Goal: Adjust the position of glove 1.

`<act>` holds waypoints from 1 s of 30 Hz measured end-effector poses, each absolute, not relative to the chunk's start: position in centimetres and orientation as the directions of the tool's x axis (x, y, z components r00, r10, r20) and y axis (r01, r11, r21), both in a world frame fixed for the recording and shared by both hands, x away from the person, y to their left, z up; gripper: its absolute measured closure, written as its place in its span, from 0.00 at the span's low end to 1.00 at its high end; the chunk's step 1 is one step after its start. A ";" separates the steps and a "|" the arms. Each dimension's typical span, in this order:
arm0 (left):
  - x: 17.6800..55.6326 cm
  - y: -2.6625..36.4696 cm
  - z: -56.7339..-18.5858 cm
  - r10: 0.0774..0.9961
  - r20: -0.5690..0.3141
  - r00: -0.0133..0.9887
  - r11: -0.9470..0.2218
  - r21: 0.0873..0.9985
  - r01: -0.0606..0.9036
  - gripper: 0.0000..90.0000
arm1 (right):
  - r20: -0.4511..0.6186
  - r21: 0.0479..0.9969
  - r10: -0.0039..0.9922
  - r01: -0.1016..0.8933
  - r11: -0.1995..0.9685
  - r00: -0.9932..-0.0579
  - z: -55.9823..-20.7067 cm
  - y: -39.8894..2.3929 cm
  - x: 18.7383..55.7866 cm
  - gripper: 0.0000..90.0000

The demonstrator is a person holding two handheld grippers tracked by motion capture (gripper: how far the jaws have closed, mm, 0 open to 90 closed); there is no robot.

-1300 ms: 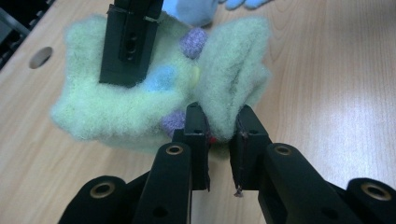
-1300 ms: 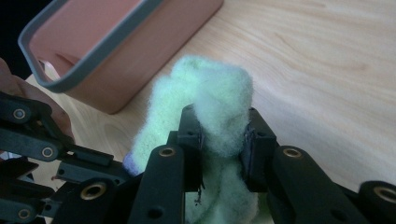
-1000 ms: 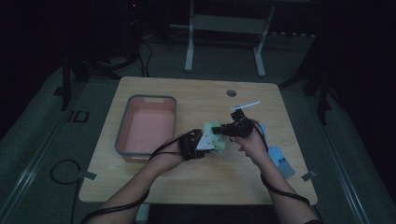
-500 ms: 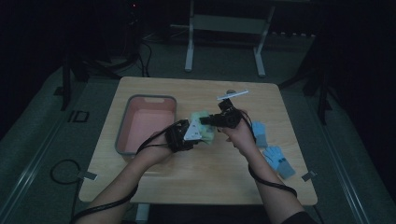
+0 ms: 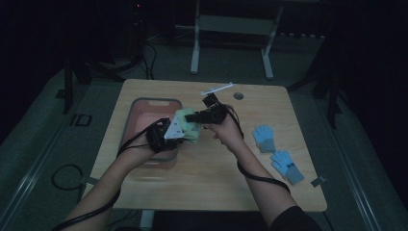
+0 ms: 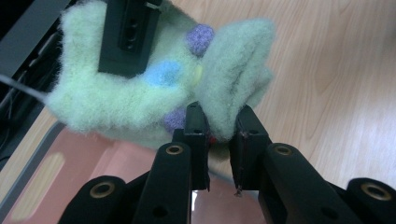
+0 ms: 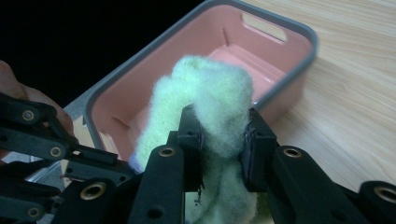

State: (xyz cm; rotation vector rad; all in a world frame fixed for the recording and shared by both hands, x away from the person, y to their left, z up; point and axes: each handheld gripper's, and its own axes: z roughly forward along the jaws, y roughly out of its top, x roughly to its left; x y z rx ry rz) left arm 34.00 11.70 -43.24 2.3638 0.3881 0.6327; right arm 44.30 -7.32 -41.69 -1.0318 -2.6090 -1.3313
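Observation:
A fuzzy pale green glove (image 5: pixel 185 126) with purple and blue dots (image 6: pixel 163 74) hangs in the air between both grippers, over the right rim of the pink bin (image 5: pixel 144 108). My left gripper (image 6: pixel 219 123) is shut on a fold at its lower edge. My right gripper (image 7: pixel 219 128) is shut on another bunched part of the same glove (image 7: pixel 215 93), and one of its black fingers (image 6: pixel 126 37) appears at the top of the left gripper view. In the high view the left gripper (image 5: pixel 180 133) and right gripper (image 5: pixel 191 117) meet at the glove.
The pink bin (image 7: pixel 289 28) has a grey rim and looks empty inside. Two blue gloves (image 5: pixel 263 137) (image 5: pixel 287 165) lie on the wooden table (image 5: pixel 216 178) at the right. A white stick (image 5: pixel 216 89) and a round table hole (image 5: pixel 238 96) are at the far edge.
Both grippers have carried the green glove left and farther from me, from the table's middle to the bin's right rim. The blue gloves stayed put.

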 end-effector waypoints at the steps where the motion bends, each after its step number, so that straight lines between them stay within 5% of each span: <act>1: 34.0 12.1 -43.3 0.428 0.344 0.836 -0.745 0.657 0.111 0.88 | 0.311 0.709 0.536 0.567 0.419 -0.785 -41.7 -6.8 44.4 0.82; 18: 34.1 18.1 -44.8 0.488 0.342 0.803 -0.765 0.611 0.204 0.88 | 0.314 0.696 0.475 0.539 0.474 -0.822 -42.9 1.2 45.5 0.82; 30: 36.9 18.2 -48.8 0.496 0.249 0.832 -0.789 0.530 0.311 0.88 | 0.325 0.588 0.507 0.590 0.553 -0.798 -47.8 3.8 48.0 0.81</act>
